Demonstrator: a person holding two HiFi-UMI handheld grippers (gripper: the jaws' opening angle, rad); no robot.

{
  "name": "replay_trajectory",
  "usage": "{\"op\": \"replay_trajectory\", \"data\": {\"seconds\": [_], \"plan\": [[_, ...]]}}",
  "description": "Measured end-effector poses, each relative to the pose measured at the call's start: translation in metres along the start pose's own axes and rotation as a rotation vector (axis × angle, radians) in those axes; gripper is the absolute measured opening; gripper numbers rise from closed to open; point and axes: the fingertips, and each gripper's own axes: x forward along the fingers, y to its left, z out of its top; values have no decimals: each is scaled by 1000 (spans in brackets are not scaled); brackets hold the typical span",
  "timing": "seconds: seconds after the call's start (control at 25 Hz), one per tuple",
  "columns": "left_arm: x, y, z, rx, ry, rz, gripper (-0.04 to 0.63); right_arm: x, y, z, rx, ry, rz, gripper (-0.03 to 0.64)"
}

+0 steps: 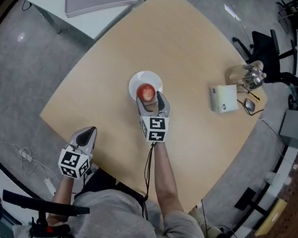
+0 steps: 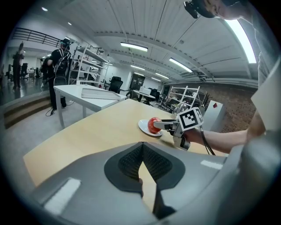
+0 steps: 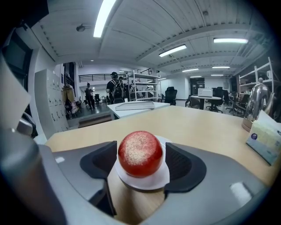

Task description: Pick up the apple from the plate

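My right gripper (image 1: 151, 100) reaches forward on an outstretched forearm (image 1: 165, 174) and tilts downward. Its jaws are spread wide, with the apple (image 3: 140, 154) between the fingers and not clamped. My left gripper (image 1: 87, 133) sits close to my body, tilted down, its jaws closed together on nothing.

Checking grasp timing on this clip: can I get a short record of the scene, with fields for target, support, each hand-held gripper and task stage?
target: round red apple
support: small white plate on the light wooden table
right hand-held gripper: open, one jaw on each side of the apple, no grip yet
left hand-held gripper: shut, empty, by the table's near edge, apart from the plate
stage: apple on the plate, not yet lifted
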Motion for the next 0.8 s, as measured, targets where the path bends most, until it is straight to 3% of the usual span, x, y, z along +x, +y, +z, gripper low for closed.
{"op": "replay_trajectory", "data": {"seconds": [0.8], "plan": [[8, 2, 13, 2, -10, 5, 20, -1, -3, 3, 13, 13, 22, 336]]}}
